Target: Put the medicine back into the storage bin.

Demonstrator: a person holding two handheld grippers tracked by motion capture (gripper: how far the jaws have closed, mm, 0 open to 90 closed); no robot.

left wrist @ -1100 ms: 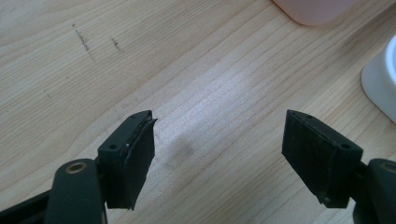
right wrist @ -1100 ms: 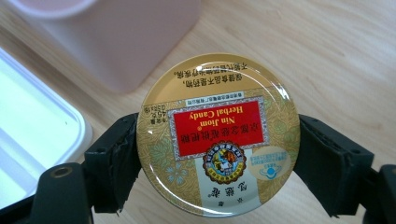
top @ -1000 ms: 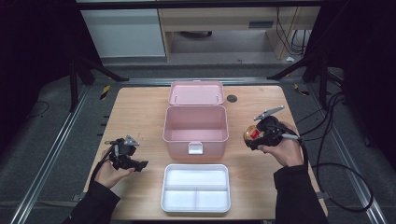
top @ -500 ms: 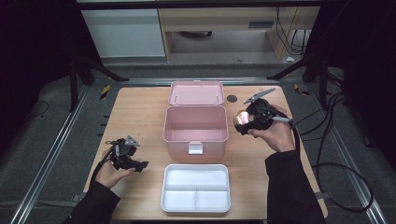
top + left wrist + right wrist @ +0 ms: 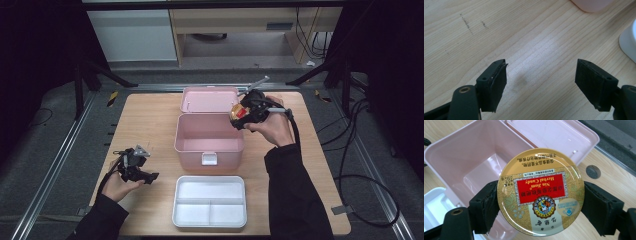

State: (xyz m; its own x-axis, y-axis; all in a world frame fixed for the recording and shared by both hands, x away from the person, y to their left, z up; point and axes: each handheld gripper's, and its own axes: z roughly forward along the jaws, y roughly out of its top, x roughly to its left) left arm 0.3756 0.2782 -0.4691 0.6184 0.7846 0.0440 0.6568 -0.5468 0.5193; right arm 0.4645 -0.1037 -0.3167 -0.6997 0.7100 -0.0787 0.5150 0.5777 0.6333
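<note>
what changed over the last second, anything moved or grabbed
The right tongs, shut on the round candy tin throughout, moved from the table's right side forward and left, and now hold the tin at the right rim of the open pink box. Nothing was newly gripped or released. The left tongs stayed open and empty near the front left; the box, its lid and the white tray did not move.

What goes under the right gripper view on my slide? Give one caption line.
Right hand-held gripper clamps a round gold candy tin above the open pink box.
</note>
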